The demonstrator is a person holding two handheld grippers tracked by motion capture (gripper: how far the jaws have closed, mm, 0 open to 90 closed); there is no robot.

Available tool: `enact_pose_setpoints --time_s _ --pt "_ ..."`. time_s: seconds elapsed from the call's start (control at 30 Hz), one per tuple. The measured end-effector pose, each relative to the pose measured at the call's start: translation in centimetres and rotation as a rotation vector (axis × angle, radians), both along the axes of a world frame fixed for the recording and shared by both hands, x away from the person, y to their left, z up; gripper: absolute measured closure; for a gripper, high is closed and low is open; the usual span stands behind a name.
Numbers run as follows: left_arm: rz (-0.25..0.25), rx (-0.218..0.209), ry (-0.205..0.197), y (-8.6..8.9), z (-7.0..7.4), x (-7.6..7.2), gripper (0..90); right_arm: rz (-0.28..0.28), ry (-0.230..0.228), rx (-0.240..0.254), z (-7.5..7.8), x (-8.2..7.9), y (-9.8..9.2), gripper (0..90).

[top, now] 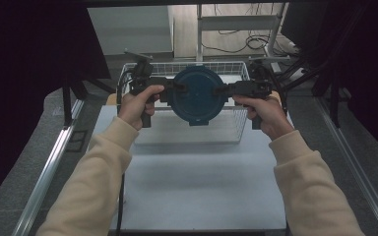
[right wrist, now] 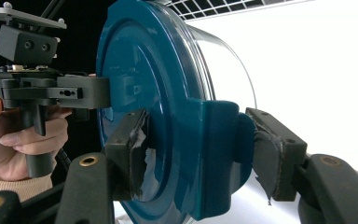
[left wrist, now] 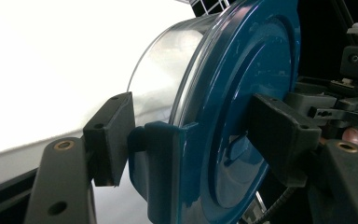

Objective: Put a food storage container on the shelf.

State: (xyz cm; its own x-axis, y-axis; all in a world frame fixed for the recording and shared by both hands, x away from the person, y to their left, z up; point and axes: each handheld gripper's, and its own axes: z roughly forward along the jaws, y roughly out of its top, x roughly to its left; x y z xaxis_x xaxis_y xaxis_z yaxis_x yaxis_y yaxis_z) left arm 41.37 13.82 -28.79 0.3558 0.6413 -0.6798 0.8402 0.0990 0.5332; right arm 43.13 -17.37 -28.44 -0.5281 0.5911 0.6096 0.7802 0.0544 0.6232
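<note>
left claw (left wrist: 186, 140): clamped on a blue clip at the edge of the lid (left wrist: 242, 107). One pad is on the jar side, the other on the lid's flat face. It squeezes there so the jar cannot slip.
right claw (right wrist: 200, 158): clamped on the clip on the other side of the lid, one pad on each side. Two grips on opposite edges keep the round jar from rolling or tipping.
pads (right wrist: 137, 154): the cover on the right claw's pads looks torn, so I think the grip could be less sure there.
jar (left wrist: 163, 74): clear, round, with the blue lid on. It lies on its side in the air, the lid facing the person.
where it is: up between the two claws, over the front of the basket (top: 142, 69), not touching it.
basket: white wire, at the far end of the worktop (top: 197, 191). I think the jar is being lifted out of it or put into it; I cannot tell which.
hands (top: 137, 105): each holds a claw's handle, one at each side, so the pull is even.
worktop: white and bare near the person, with room to set the jar down.
</note>
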Motion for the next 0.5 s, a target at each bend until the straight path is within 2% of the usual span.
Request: enact_pose_setpoints --time_s 0.17,0.5 --pt "0.006 -0.002 0.004 0.5 0.2 1.3 32.8 -0.001 0.008 0.0 0.2 1.3 0.4 41.5" --pt "0.021 -0.037 0.023 1.3 -0.1 3.7 32.9 0.001 0.021 -0.023 0.7 3.9 1.3 41.5"
